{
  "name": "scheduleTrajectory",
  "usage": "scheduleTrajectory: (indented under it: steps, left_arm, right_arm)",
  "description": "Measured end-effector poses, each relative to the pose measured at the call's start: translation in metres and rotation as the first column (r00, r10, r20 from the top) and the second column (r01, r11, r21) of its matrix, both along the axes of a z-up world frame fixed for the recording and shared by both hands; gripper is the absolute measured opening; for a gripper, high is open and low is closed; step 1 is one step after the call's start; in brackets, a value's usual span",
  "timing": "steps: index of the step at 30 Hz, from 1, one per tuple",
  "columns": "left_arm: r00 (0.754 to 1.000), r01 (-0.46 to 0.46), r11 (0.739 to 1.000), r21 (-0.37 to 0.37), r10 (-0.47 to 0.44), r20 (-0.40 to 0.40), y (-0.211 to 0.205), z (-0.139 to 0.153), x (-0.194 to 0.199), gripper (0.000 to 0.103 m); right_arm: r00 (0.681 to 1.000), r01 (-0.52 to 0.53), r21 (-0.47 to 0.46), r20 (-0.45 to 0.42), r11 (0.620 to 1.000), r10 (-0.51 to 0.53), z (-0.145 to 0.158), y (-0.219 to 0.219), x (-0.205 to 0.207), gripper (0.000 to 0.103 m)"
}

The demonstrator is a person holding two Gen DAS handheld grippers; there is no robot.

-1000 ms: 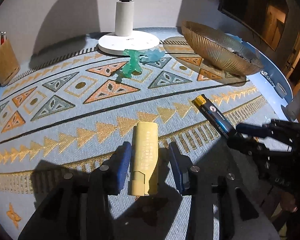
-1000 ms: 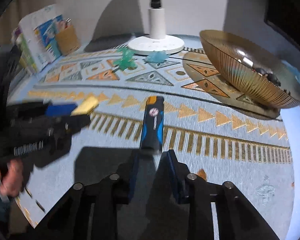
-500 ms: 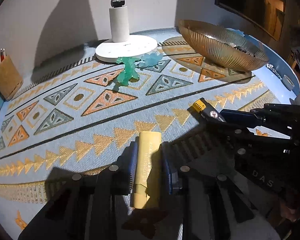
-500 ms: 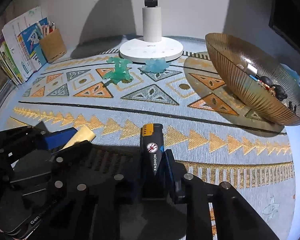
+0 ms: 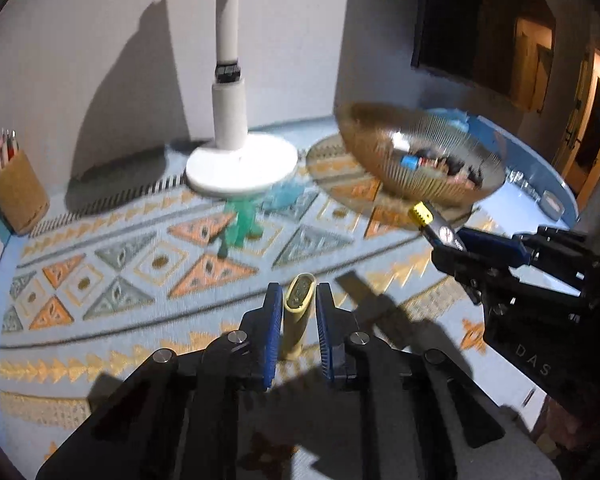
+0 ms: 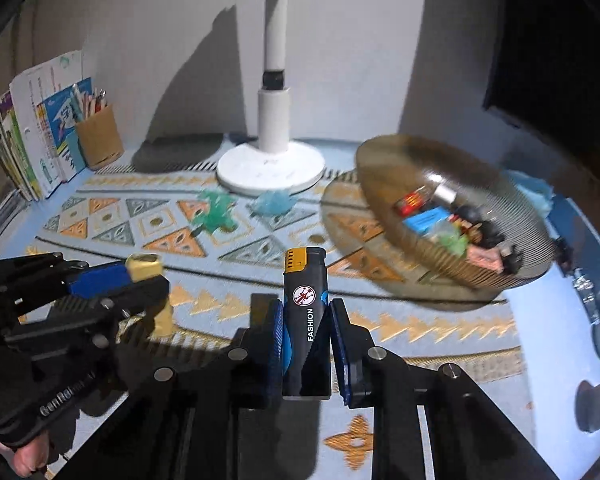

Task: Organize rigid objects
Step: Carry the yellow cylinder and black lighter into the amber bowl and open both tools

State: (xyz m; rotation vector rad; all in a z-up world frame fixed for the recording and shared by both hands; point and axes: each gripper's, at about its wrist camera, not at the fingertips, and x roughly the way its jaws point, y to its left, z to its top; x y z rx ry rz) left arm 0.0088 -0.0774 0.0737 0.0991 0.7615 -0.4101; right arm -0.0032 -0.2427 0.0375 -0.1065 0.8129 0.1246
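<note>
Left tool (image 5: 296, 314) clamps the light, rigid yellow lighter (image 5: 297, 312) mid-body; right tool (image 6: 305, 344) likewise clamps the slick black lighter (image 6: 305, 320).

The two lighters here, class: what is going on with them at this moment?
A person is holding a gripper in each hand. The left gripper is shut on a pale yellow lighter, and the right gripper is shut on a black lighter. Both lighters are lifted above the patterned cloth. An amber glass bowl, already holding several small things, sits to the right, near the white lamp base. Two greenish toy figures lie on the cloth.
</note>
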Motion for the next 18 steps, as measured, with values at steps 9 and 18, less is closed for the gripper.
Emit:
scheduleTrajectory:
  steps: [9,18]
  left_arm:
    - [0.994,0.085,0.996,-0.033,-0.083,0.068,-0.018,0.039,0.009,0.016]
    - [0.981,0.04,0.999,0.007,-0.038,-0.189,-0.002,-0.041,0.027,0.07]
  right_arm:
    - [0.995,0.076,0.035,0.067,0.996,-0.078,0.034,-0.048,0.005,0.022]
    - [0.996,0.076,0.174,-0.052,0.982,-0.068,0.0,-0.07,0.01,0.022]
